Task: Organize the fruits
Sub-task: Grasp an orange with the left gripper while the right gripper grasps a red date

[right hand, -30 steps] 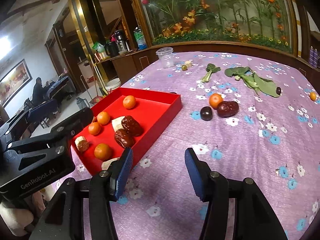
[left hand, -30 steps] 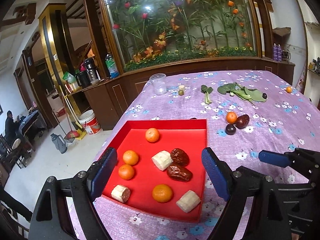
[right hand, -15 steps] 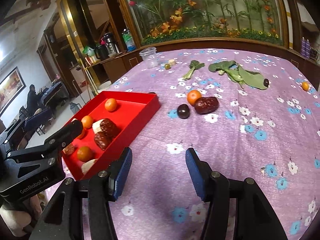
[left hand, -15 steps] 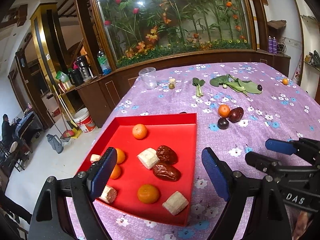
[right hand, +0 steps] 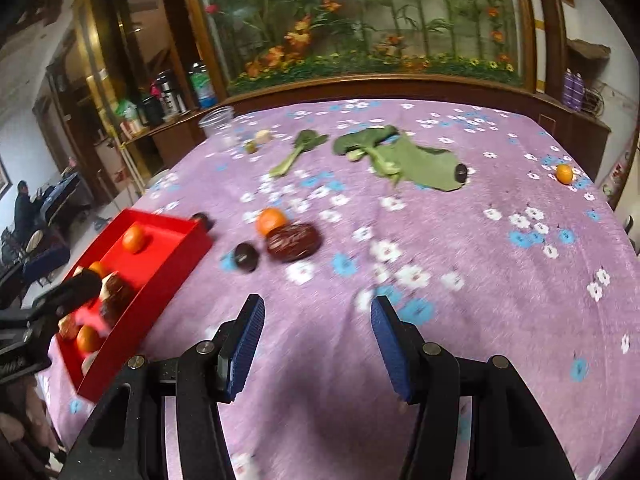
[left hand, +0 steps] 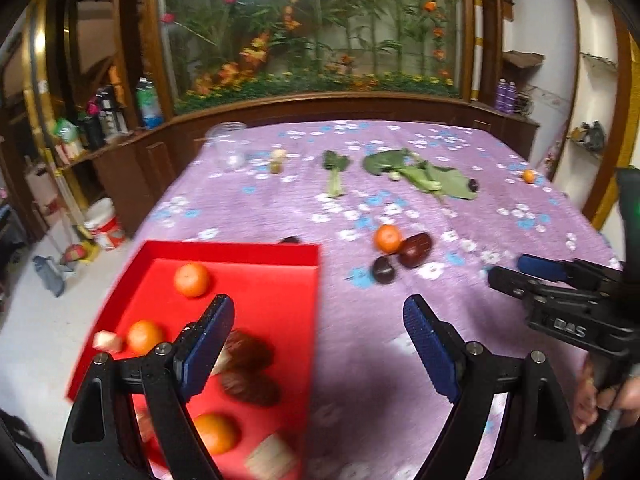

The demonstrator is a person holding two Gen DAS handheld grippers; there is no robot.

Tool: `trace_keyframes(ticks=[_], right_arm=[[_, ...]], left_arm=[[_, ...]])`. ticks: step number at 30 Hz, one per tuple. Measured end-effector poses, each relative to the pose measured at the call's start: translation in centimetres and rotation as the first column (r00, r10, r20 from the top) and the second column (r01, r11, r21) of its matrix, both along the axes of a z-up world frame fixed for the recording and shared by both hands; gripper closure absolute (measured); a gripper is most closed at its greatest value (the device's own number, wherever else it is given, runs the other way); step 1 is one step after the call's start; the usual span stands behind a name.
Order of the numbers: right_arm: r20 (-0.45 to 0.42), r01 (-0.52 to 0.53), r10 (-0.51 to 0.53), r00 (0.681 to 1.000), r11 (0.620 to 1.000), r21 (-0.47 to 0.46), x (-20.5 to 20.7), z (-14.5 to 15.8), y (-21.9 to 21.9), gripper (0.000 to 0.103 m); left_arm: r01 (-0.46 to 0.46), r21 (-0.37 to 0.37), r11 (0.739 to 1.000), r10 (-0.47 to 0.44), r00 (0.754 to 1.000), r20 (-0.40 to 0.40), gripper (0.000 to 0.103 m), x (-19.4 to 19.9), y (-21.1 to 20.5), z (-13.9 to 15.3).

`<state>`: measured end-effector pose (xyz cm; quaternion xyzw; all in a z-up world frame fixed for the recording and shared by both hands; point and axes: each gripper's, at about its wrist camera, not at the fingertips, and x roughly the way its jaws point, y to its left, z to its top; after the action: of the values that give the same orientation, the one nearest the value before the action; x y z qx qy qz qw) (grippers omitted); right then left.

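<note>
A red tray [left hand: 256, 254] [right hand: 168, 256] lies at the table's left and holds several oranges, brown dates and pale chunks. On the purple cloth to its right sit an orange [left hand: 387, 238] [right hand: 272, 221], a large brown date [left hand: 416, 249] [right hand: 293, 242] and a small dark fruit [left hand: 383, 269] [right hand: 245, 256]. Another orange [left hand: 529, 176] [right hand: 564, 173] lies far right. My left gripper [left hand: 318, 330] stands open and empty over the tray's right edge. My right gripper [right hand: 316, 334] is open and empty over bare cloth, short of the fruit cluster; it also shows at the right of the left wrist view.
Green leaves [right hand: 400, 156] with a small dark fruit [right hand: 462, 172] lie at the back, beside a leaf stalk [right hand: 294, 152], a clear plastic cup [right hand: 218, 122] and two small pale and green pieces [right hand: 256, 142]. A wooden counter with a flower display backs the table. A person sits far left.
Both grippers have swung to the right across the table; the tray has slid toward the left of both views and the loose fruit cluster sits closer to centre. Neither gripper's opening has visibly changed.
</note>
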<state>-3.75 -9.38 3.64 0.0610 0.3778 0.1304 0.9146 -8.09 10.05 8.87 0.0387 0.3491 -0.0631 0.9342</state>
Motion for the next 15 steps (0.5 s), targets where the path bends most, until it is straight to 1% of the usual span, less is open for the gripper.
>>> trace_keyframes(ticks=[2,5,8,10,12,15], right_arm=[[-0.020,-0.003,0.004,1.000,1.000,0.030,1.5,-0.3,-0.4,0.043],[-0.058,-0.029,0.035,0.998,0.995,0.096,3.8,-0.9,-0.3,0.043],[-0.080,-0.055,0.066,0.995,0.989,0.135,5.2,-1.5,0.4,0.043],[-0.092,-0.069,0.082,0.992,0.989,0.134,6.0,-1.9,1.1,0.043],[-0.105,-0.075,0.088,0.991,0.989,0.128,6.9,-2.3,1.8,0.043],[-0.117,-0.080,0.095,0.989,0.988,0.130,7.7,-2.8,2.6,0.043]], left_arm=[[0.048,-0.031,0.998,-0.048,0.999,-0.020,0.017,1.2,-1.1,-0.4],[0.106,-0.051,0.993,-0.108,0.993,-0.047,0.017,3.1,-2.8,-1.8],[0.127,-0.053,0.990,-0.131,0.988,-0.084,0.018,4.6,-3.6,-2.9],[0.133,-0.075,0.988,-0.140,0.985,-0.098,0.019,5.3,-3.5,-3.1],[0.121,-0.096,0.988,-0.130,0.987,-0.098,0.019,5.6,-2.9,-3.0],[0.085,-0.166,0.983,-0.104,0.988,-0.114,0.019,6.3,-1.2,-2.6]])
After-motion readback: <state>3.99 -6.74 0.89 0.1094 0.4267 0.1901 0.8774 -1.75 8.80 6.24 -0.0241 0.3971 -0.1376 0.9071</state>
